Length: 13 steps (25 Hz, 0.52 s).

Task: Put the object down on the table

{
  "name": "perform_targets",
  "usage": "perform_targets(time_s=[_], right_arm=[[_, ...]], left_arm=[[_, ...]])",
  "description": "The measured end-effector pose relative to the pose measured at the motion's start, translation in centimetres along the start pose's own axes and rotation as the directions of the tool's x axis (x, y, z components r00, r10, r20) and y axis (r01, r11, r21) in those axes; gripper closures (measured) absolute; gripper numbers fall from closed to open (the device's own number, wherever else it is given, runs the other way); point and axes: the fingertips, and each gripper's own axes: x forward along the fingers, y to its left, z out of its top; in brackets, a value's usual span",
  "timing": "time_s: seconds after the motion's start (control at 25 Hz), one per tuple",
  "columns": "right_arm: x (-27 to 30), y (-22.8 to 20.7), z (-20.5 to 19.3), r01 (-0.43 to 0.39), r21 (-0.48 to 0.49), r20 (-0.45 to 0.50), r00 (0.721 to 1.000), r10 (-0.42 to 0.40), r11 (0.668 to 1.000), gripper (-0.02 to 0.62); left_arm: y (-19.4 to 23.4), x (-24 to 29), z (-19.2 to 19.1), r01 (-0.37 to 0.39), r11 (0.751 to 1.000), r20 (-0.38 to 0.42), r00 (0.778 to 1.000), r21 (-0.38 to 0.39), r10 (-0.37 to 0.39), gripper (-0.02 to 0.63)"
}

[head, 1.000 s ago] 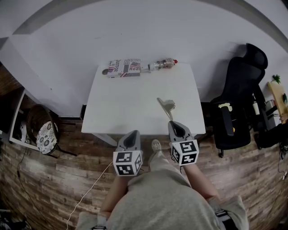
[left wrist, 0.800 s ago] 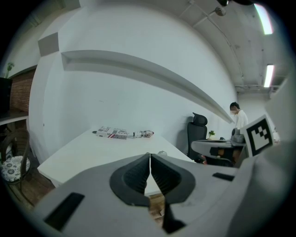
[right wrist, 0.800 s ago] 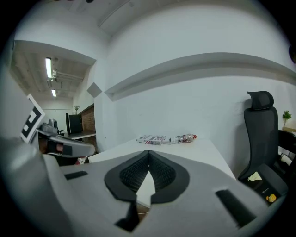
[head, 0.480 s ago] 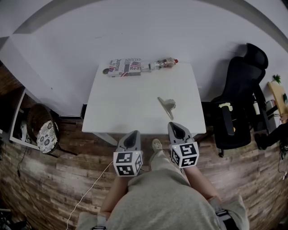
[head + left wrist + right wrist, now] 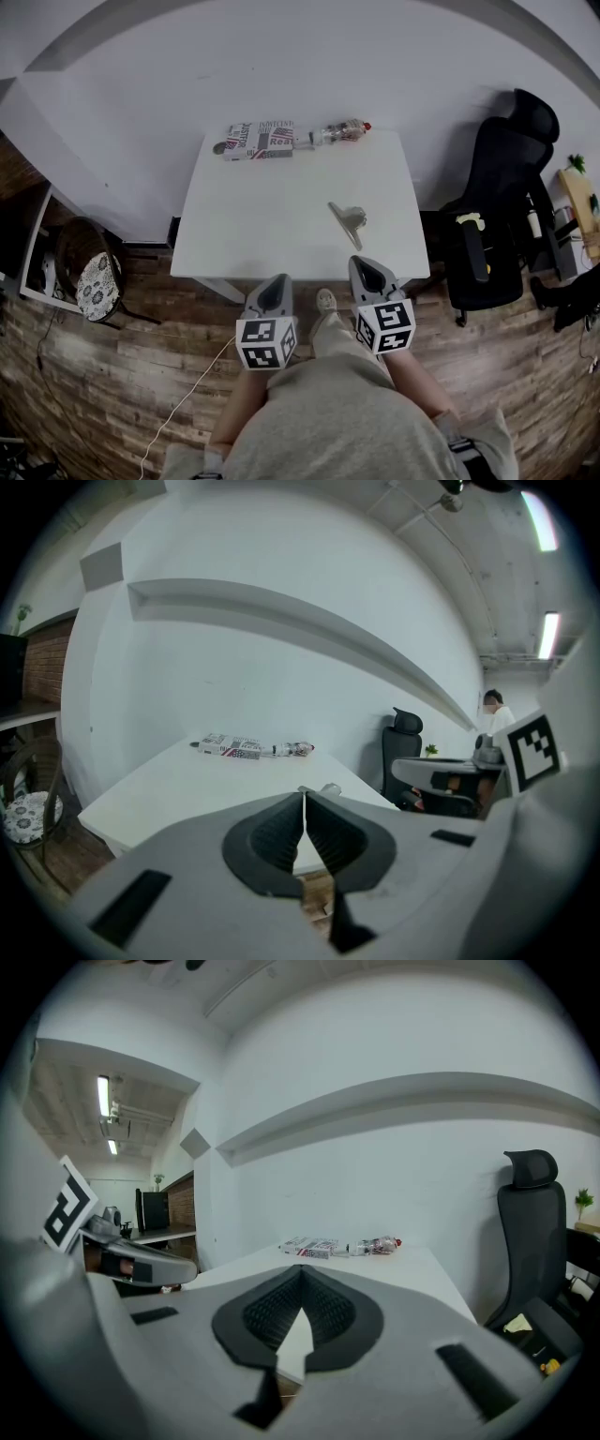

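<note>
The metal object (image 5: 348, 217) lies on the white tabletop (image 5: 272, 225), toward its near right corner, clear of both claws. The right claw (image 5: 364, 262), just off the near edge, is fully closed and empty, as is the left claw (image 5: 274, 278). A printed box (image 5: 260, 141) and a bottle (image 5: 339, 132) lie along the far edge.

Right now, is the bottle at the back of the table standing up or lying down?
Lying down: the bottle rests on its side, flat on the table near the far edge.

Even bright light, fisheye bending, dark corners
</note>
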Motion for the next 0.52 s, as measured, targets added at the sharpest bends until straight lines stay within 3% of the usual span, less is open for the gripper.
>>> perform_targets(time_s=[0.52], right_arm=[[0.06, -0.35, 0.00, 0.011, -0.004, 0.001, 1.000, -0.011, 1.000, 0.595]], left_arm=[[-0.08, 0.43, -0.15, 0.008, 1.000, -0.003, 1.000, -0.010, -0.008, 0.596]])
